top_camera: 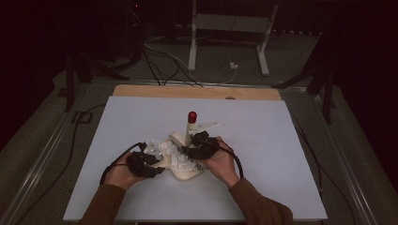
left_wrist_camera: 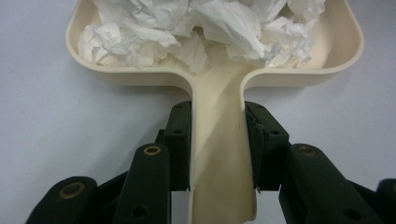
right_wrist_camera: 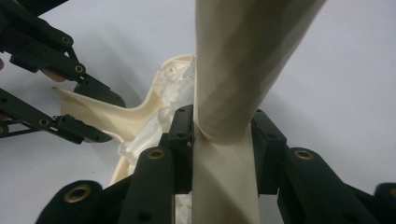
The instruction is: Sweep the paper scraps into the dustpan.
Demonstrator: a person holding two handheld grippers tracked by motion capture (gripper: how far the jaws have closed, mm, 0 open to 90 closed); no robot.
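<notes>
A cream dustpan (left_wrist_camera: 343, 56) lies on the white table, holding crumpled white paper (left_wrist_camera: 210, 28). My left gripper (left_wrist_camera: 218, 140) is shut on the dustpan's handle, one jaw on each side. In the high view the left gripper (top_camera: 149, 165) sits at the dustpan's (top_camera: 187, 175) left. My right gripper (right_wrist_camera: 224, 135) is shut on the cream handle of a brush (right_wrist_camera: 243, 70). That brush (top_camera: 189, 130) stands nearly upright over the pan with its red tip (top_camera: 192, 116) on top, and the right gripper (top_camera: 199, 146) grips it low down. The brush's lower end is hidden.
The white table top (top_camera: 263, 159) has free room on all sides of the pan. A wooden edge (top_camera: 197, 91) runs along its far side. Cables (top_camera: 159, 61) and a white frame's legs (top_camera: 263, 51) stand on the floor beyond. A pale flat piece (top_camera: 207, 126) lies beside the brush.
</notes>
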